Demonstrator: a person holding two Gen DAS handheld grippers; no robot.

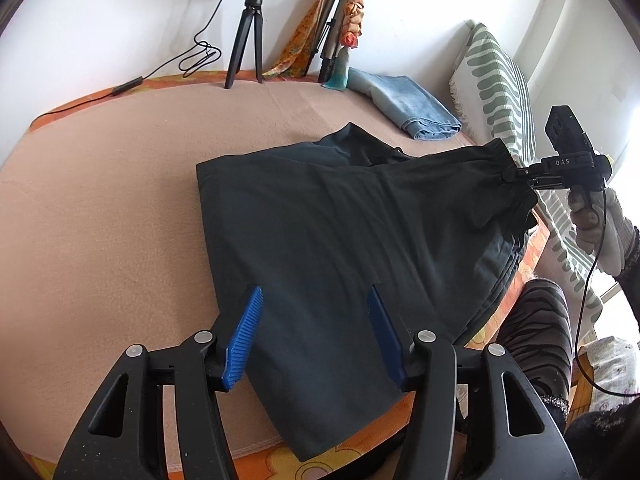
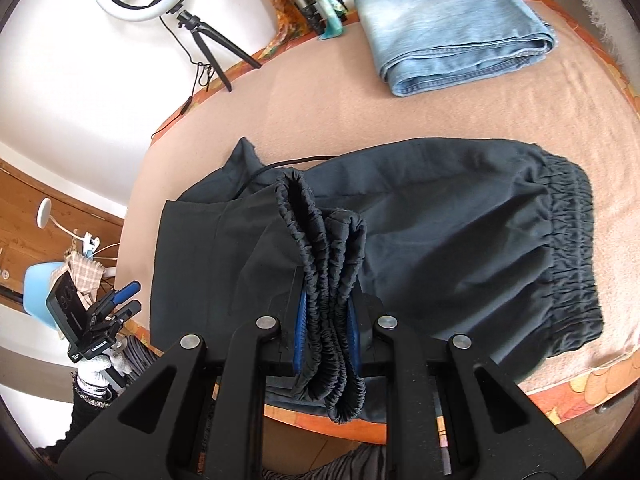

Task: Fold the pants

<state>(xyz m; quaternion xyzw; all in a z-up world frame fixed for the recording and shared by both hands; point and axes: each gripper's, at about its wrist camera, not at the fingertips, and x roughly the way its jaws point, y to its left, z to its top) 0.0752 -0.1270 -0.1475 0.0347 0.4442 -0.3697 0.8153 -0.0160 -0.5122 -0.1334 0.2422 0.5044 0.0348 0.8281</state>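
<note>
Pants (image 1: 320, 216) on beige blanket (image 1: 120, 184); right gripper (image 2: 326, 320) clamps waistband; left gripper (image 1: 316, 312) released above them.

Left gripper (image 1: 316, 336): black linkage frame, silver pivot screws, blue ribbed pads. Right gripper (image 2: 326, 320): the same (body marked "DAS"), black cable; light knit glove (image 1: 600, 228).

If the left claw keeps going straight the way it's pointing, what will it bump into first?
Most likely the dark pants. The left claw is open and tilted down over the cloth spread on the bed, with nothing visible in between. Exactly where it would land is hard to judge.
</note>
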